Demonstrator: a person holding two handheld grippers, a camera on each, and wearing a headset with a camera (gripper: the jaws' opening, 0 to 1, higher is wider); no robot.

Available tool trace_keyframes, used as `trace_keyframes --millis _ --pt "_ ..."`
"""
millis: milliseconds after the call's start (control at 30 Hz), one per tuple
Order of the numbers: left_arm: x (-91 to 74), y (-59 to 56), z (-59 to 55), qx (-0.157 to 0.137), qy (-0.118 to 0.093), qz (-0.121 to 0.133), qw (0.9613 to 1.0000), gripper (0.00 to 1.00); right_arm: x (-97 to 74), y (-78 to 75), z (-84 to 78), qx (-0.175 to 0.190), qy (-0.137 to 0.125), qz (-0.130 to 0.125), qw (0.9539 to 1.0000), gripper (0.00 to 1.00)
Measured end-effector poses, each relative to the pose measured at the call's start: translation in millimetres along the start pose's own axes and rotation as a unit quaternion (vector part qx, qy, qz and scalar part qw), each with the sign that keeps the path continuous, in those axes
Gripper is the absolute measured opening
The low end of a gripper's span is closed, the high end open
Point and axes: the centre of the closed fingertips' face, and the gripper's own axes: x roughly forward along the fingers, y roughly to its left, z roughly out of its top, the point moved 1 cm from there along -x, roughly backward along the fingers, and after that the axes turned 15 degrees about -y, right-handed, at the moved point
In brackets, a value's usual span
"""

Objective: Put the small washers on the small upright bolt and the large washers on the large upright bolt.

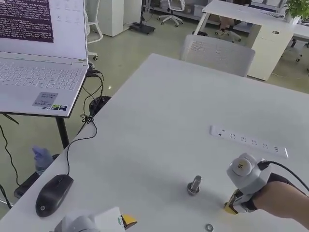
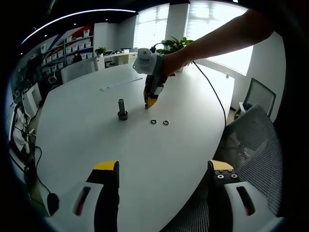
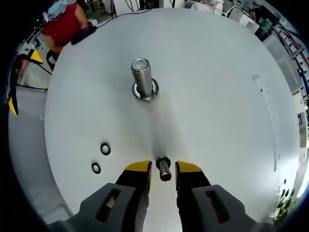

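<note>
Right gripper view puts the small upright bolt (image 3: 164,170) on the white desk (image 3: 217,96), standing between the yellow-tipped jaws of the right tool (image 3: 163,167). The jaws are narrowly apart, with a sliver of gap on each side of the bolt. One small washer (image 3: 105,148) and a second small washer (image 3: 96,167) lie flat just left of the jaws. The large upright bolt (image 3: 144,79) stands farther ahead. The left tool (image 2: 163,166) hovers with its jaws spread wide, holding nothing.
</note>
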Motion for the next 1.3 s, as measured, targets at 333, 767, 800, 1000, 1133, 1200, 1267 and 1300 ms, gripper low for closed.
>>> trace_keyframes --millis 333,767,800,1000,1133,1200,1267,1300 --pt "-2.9 -0.8 9.0 0.008 -0.01 0.004 0.9999 0.74 -13.2 -2.2 3.3 0.0 -0.001 -0.005 1.0 0.21" --pt "-2.9 -7.2 13.4 0.011 -0.015 0.003 0.9998 0.74 -35.8 -4.3 15.0 -0.006 -0.008 -0.013 0.9999 0.22" --pt "-3.0 -7.7 13.3 0.011 -0.014 0.002 0.9998 0.74 -37.2 -3.5 15.2 -0.007 -0.007 -0.013 0.9999 0.22" --pt "-6.6 -8.7 18.6 0.016 -0.018 0.003 0.9997 0.74 -45.7 -2.3 18.1 -0.012 -0.005 -0.016 0.9998 0.22" --pt "-9.5 -6.9 20.5 0.019 -0.019 0.006 0.9996 0.74 -51.1 -0.4 22.7 -0.014 -0.006 -0.016 0.9998 0.22" --pt "-10.5 -6.5 21.3 0.021 -0.021 0.006 0.9995 0.74 -53.2 -0.6 25.6 -0.014 -0.007 -0.017 0.9997 0.22" --pt "-10.9 -6.1 22.2 0.022 -0.022 0.006 0.9995 0.75 -55.5 -0.5 28.6 -0.017 -0.009 -0.02 0.9996 0.22" --pt "-10.9 -5.9 22.3 0.022 -0.022 0.006 0.9995 0.75 -56.0 -0.1 29.3 -0.017 -0.01 -0.019 0.9996 0.22"
